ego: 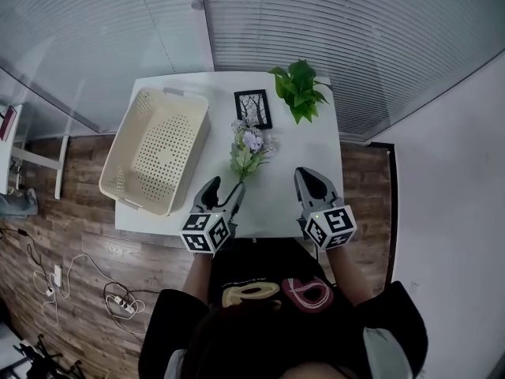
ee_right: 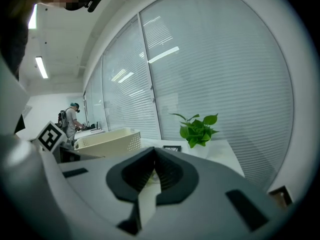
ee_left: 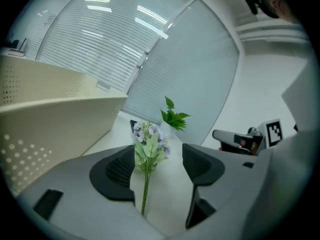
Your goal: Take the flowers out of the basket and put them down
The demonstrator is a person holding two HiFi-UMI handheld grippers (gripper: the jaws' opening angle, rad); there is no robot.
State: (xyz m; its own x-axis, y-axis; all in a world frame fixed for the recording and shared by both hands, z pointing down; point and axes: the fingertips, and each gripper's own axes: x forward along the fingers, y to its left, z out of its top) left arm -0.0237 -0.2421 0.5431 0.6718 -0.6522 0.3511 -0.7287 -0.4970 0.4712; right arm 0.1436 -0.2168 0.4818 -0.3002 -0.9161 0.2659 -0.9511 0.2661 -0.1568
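The counter (ego: 304,144) carries the basket (ego: 158,148) along its left edge. At the near edge the left gripper (ego: 226,188) has its jaws spread, clear of the stem lying between them. The right gripper (ego: 309,176), by the near right corner, has its jaws pressed together. The flowers (ego: 248,150) lie mid-counter, blossoms toward the far edge.

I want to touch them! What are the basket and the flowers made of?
The basket looks like matte cream plastic: smooth rim, neat rows of moulded holes. The flowers may be fake, cloth or plastic: stiff flat leaves, one straight green stem. Real ones can't be ruled out.
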